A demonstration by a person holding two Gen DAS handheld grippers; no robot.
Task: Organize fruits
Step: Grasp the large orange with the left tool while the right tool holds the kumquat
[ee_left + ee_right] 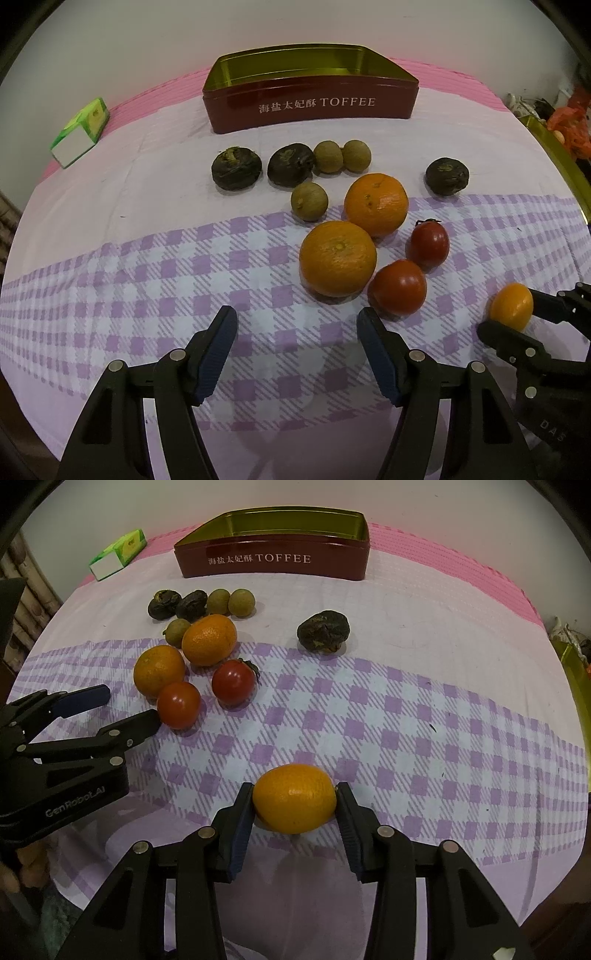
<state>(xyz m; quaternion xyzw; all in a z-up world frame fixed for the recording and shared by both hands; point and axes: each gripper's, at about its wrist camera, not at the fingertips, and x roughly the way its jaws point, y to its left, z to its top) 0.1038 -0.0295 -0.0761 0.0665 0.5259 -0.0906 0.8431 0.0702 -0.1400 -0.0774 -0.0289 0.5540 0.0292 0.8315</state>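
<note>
Right hand-held gripper (294,805): pinching small orange fruit (294,798) end to end; keep pressure light. Left hand-held gripper (295,332): spread, empty; tomato (399,287) just ahead-right. Toffee tin (273,563) far ahead, empty.

Right tool (294,805) pitched steeply down, pads clamped; left tool (297,325) likewise pitched, jaws apart, nothing between

Checked cloth-covered table (147,258) under fruits, toffee tin (310,101), green carton (79,133).
</note>
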